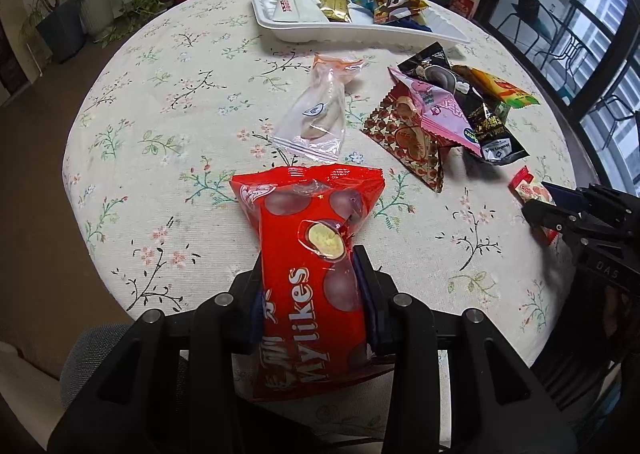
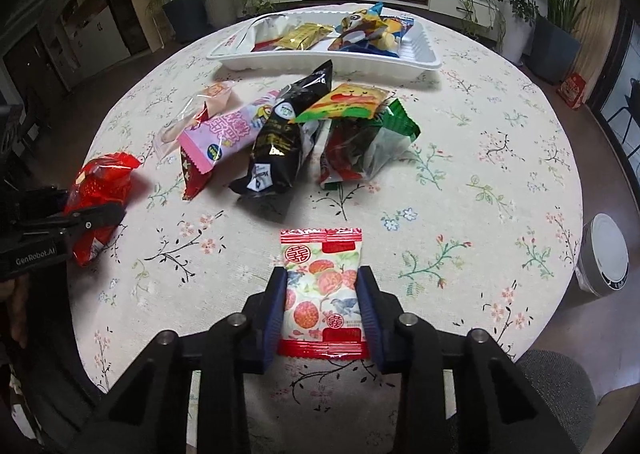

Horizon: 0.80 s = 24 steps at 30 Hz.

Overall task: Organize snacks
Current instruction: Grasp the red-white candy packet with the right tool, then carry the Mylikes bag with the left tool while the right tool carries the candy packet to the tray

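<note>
On floral surface: left hand-held gripper clamped on red Mylikes bag, near front edge. Right hand-held gripper pinches small red-white candy pack, also near front. Loose snack pile mid-surface; white tray w/ several packs at far side.

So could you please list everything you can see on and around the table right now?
Tray: one, white, far side of table, holding several snack packets.
Malt ball bag: one, red, in left jaws.
Lychee packet: one, red and white, between right jaws.
Clear packet: one, transparent, mid table.
Loose pile: pink, black, orange, green and gold-starred packets, mid table.
Tablecloth: one, cream, floral.
Potted plants: several, green, behind.
Left gripper: black.
Right gripper: black.
</note>
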{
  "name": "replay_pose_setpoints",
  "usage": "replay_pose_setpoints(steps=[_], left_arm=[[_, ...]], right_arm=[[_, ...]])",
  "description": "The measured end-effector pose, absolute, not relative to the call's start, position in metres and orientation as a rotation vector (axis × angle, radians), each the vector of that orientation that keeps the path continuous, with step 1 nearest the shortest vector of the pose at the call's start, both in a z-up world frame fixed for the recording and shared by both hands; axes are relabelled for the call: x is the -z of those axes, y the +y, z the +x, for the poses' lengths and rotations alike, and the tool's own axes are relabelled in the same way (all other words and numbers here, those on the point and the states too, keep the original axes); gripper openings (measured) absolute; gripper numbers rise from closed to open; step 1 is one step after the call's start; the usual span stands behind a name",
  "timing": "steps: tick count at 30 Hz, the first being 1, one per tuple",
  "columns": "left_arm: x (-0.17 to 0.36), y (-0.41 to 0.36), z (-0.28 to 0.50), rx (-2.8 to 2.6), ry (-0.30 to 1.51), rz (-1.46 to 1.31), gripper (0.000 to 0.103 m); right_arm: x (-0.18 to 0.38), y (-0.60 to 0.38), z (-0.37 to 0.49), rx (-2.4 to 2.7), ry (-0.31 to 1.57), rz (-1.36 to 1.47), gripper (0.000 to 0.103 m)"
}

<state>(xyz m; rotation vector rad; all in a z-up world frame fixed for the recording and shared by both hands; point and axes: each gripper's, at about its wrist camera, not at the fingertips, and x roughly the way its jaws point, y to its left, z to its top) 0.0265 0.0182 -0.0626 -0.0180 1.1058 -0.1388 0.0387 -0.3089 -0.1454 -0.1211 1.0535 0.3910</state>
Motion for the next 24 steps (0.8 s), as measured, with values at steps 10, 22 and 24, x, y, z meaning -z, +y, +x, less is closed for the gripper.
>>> replay_pose_setpoints(steps=[10,22,24], left_arm=[[0.056,0.031,0.023,0.180,1.097,-0.134,0.033],[-0.014,0.055,0.062,0.267,0.978,-0.284,0.033],[-0.032,0.056,0.079,0.282,0.945,-0.278,0.033]], right_arm=[[0.124,-0.327,0.040,-0.427,1.027,0.030,0.036],[0.076,-0.368,0.071,-0.426,0.938,0.166,0.036],[0.060,-0.376,0.083,-0.415,0.903,0.175,0.036]])
